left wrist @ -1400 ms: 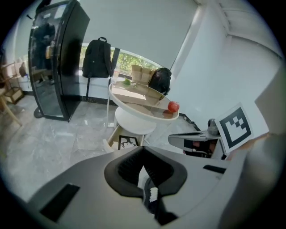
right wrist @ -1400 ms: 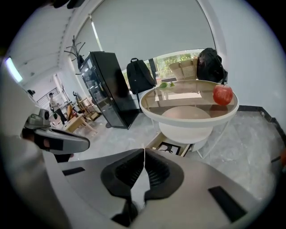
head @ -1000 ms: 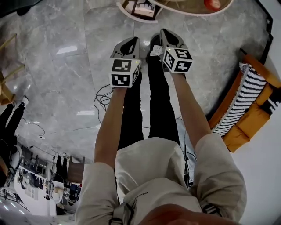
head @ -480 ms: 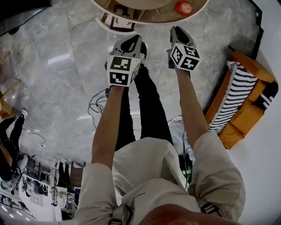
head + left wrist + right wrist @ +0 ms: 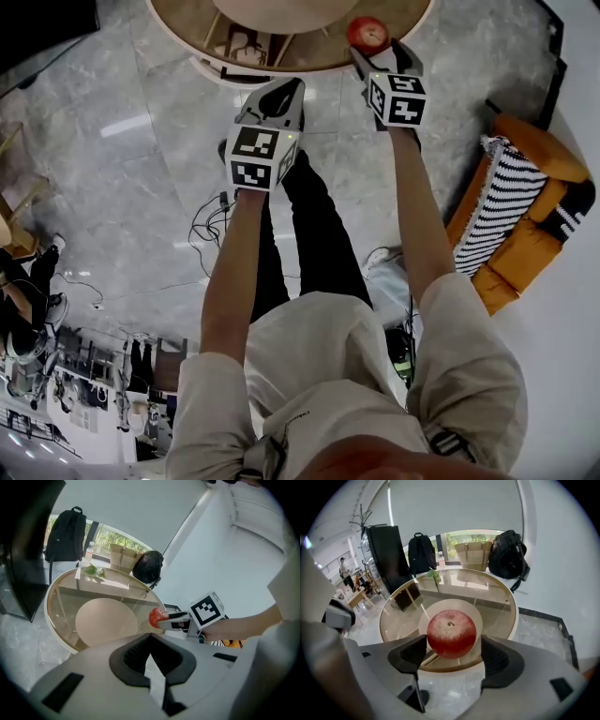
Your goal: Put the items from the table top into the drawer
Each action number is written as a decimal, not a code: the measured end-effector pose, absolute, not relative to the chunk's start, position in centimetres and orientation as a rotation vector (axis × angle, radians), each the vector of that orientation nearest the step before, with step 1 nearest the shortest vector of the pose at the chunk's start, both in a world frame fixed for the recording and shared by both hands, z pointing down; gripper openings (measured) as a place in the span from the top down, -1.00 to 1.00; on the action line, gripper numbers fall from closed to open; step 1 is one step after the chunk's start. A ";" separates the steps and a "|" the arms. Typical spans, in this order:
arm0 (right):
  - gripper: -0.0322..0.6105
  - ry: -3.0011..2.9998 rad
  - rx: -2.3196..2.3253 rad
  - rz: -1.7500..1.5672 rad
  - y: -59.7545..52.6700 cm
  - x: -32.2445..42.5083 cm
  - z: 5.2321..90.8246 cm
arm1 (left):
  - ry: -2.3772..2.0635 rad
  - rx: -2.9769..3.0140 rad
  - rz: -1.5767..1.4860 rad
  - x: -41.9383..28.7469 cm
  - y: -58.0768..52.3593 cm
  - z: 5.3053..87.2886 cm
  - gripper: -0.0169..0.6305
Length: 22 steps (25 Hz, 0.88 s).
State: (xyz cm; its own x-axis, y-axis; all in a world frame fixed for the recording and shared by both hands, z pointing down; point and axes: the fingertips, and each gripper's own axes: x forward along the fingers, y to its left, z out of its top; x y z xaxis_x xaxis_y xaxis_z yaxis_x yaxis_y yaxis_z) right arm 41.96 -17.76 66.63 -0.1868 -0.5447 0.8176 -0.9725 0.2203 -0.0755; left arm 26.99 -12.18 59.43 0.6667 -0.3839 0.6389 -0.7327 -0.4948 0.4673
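Left gripper (image 5: 150,637) hangs short of the table (image 5: 497,597), jaws together, nothing in them. The apple (image 5: 452,633) sits at the table's near edge, toward the right. The right gripper (image 5: 453,645) has just been opening its jaws. They stand wide on either side of the apple, pads not pressing. Nothing looks stowed yet, and no drawer is in sight.

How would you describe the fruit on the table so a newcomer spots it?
Find the round glass-topped table with the cream rim. At its edge nearest the person sits an apple. It is the only red, round thing there; the other item, a small green sprig, lies at the far edge.
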 end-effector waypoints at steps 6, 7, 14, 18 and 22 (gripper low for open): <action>-0.24 -1.849 1.305 0.739 -20.6 41.1 67.0 | -0.884 2.091 0.594 26.5 -12.5 60.2 0.88; -0.24 -1.857 1.290 0.733 -20.8 40.8 67.0 | -0.889 2.089 0.593 26.2 -12.5 60.2 0.88; -0.24 -1.925 1.173 0.668 -21.3 36.8 67.0 | -0.946 2.078 0.563 23.5 -13.3 60.2 0.88; -0.24 -1.982 1.109 0.636 -20.3 32.1 66.7 | -0.989 2.062 0.543 21.0 -13.1 60.1 0.88; -0.24 -2.028 1.030 0.636 -17.8 26.6 66.7 | -1.052 2.027 0.530 17.6 -11.5 59.9 0.88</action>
